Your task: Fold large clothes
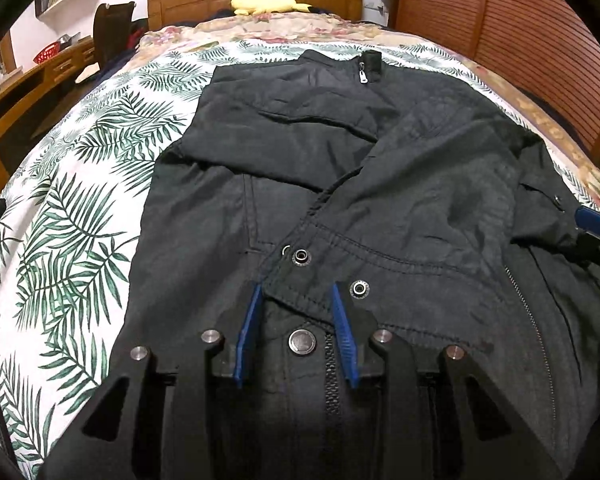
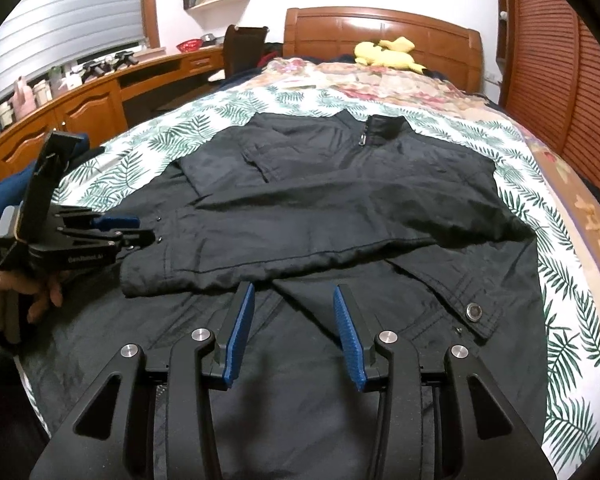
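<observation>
My black jacket (image 1: 340, 168) lay spread on the leaf-print bedspread (image 1: 80, 208), both sleeves folded across its chest and its hem cut off below both views. My left gripper (image 1: 300, 300) and right gripper (image 2: 294, 300) hung open, gripping nothing, and their fingertips seemed to touch cloth, though I couldn't be sure.

Wooden headboard (image 2: 384, 36), white wall, long wooden desk (image 2: 100, 92), perhaps a blind-covered window (image 2: 60, 20) behind

A yellow plush toy (image 2: 386, 53) lies far against the wooden headboard (image 2: 380, 32). A palm-print sheet (image 1: 80, 208) covers the bed; a wooden desk (image 2: 100, 96) stands left.
</observation>
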Demonstrator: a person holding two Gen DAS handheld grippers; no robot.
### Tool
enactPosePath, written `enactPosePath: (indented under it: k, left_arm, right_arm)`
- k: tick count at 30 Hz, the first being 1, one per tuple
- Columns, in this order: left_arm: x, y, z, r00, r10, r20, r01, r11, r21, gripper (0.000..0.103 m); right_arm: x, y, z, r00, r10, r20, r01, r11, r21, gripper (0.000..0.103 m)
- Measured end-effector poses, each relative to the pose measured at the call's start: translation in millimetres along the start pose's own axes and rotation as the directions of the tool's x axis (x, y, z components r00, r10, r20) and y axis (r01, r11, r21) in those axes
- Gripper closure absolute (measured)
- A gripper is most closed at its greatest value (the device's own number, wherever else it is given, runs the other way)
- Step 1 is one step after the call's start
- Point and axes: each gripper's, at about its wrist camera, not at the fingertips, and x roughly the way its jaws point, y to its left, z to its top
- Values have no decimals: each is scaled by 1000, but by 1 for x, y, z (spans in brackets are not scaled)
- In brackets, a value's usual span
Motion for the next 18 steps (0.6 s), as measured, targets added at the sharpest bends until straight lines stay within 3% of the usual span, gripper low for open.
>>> enactPosePath:
  k: [8, 12, 18]
  left_arm:
    - [0, -4, 2, 1000, 8, -8, -8, 1000, 27, 71]
    - [-4, -11, 3, 1000, -27, -1, 27, 997, 69, 97]
    - [-42, -14, 12, 993, -7, 118, -4, 996, 87, 101]
  right_arm:
    - [2, 0, 0, 1000, 0, -4, 0, 1000, -13, 62]
    - [1, 1, 0, 1000, 3, 1, -3, 1000, -18, 62]
    - [-2, 0, 1, 1000, 8, 8, -8, 1000, -14, 62]
